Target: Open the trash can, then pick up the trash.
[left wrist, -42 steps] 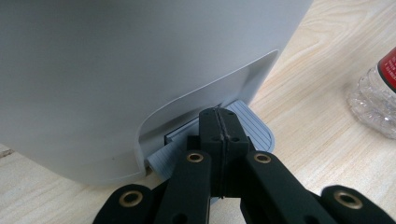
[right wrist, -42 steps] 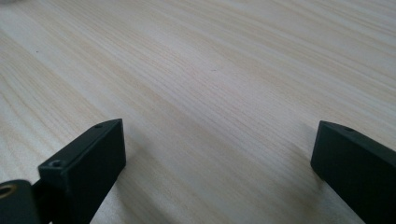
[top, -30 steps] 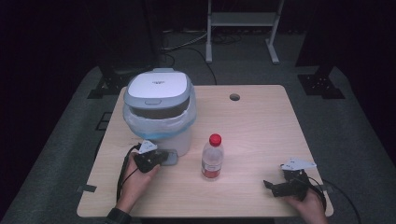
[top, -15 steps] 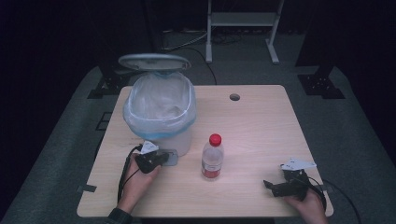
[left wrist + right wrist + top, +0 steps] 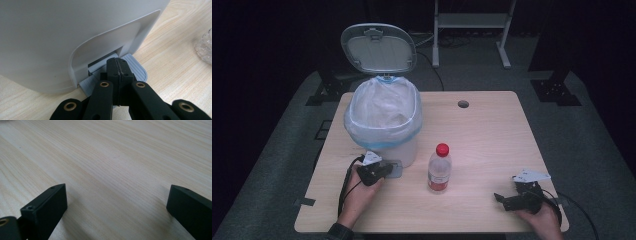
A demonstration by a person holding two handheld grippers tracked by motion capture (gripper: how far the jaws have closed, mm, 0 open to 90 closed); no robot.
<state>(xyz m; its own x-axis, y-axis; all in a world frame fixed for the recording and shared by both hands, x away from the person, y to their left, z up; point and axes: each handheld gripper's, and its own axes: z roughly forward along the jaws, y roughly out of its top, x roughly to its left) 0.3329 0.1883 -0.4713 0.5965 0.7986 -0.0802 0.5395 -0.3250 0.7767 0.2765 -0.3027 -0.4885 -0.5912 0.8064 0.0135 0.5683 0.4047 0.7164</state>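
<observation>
A white pedal bin (image 5: 384,127) with a clear liner stands at the table's left. Its lid (image 5: 378,48) is tipped up and back. My left gripper (image 5: 387,171) is shut and rests its tips on the grey ribbed pedal (image 5: 136,68) at the bin's foot (image 5: 75,37). In the left gripper view the two jaws meet with nothing between them (image 5: 117,65). A clear plastic bottle (image 5: 439,168) with a red cap stands upright in the middle near the front. My right gripper (image 5: 502,200) lies low on the table at the front right, jaws wide apart over bare wood (image 5: 117,202).
The wooden table (image 5: 492,135) has a round cable hole (image 5: 463,104) at the back. A metal stand (image 5: 472,22) and dark floor lie beyond the table. The bottle's edge (image 5: 205,47) shows at the right of the left gripper view.
The bin's lid has swung from closed to fully upright. Both hands have stayed where they were.
</observation>
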